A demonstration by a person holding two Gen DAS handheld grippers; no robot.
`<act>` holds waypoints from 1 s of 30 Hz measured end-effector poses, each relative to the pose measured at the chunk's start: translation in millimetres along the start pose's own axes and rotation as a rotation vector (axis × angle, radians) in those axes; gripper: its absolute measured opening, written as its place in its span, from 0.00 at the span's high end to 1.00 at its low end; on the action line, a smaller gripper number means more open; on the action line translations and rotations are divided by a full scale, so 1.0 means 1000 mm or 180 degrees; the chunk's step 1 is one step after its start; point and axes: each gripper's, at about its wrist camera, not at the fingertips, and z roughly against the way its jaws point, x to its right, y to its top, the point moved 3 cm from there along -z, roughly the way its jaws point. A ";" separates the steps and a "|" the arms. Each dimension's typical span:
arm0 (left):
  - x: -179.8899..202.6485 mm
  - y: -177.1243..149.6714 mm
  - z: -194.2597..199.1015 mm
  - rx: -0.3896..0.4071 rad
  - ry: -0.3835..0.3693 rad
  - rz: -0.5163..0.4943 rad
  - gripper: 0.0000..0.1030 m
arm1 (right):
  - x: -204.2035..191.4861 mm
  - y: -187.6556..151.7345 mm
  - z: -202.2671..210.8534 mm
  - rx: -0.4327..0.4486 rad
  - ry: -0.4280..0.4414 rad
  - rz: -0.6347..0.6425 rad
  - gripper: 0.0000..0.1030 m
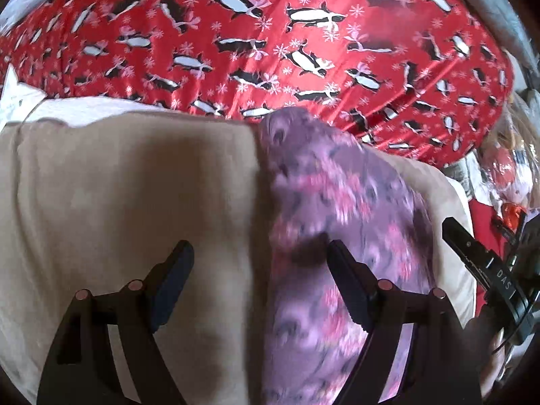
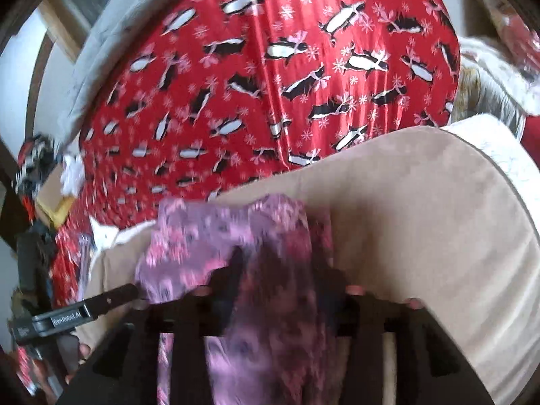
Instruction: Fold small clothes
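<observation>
Shiny red satin bedspread printed with black-and-white penguins and pale snowflakes (image 1: 303,50) fills the background, creased lengthwise. In front lies a beige suede-like cushion pad (image 1: 135,185), with a white quilted layer (image 2: 499,155) under its far edge. Grey padded bed edge (image 2: 101,44) beyond. White wall with dark wooden frame (image 2: 37,77) at left. Daylight, soft shadows.

Left gripper (image 1: 260,263): jaws wide apart, angled steeply down over the purple garment (image 1: 337,195), gripping nothing.
Right gripper (image 2: 280,270): jaws part-open, blurred, above the same garment.
</observation>
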 end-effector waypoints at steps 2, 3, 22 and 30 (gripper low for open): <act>0.005 0.011 -0.011 -0.0019 0.0082 -0.0067 0.21 | 0.002 0.008 -0.021 -0.0156 -0.0193 -0.0039 0.50; 0.007 0.016 -0.017 -0.0036 0.0090 -0.0077 0.21 | 0.006 0.010 -0.030 -0.0254 -0.0328 -0.0103 0.48; -0.008 -0.061 -0.017 -0.0412 -0.0028 0.0132 0.11 | -0.009 -0.056 -0.003 -0.0344 -0.0037 0.0553 0.64; 0.010 -0.112 0.013 -0.0191 0.0321 -0.0286 0.10 | -0.022 -0.103 0.044 -0.0485 -0.0152 0.0777 0.57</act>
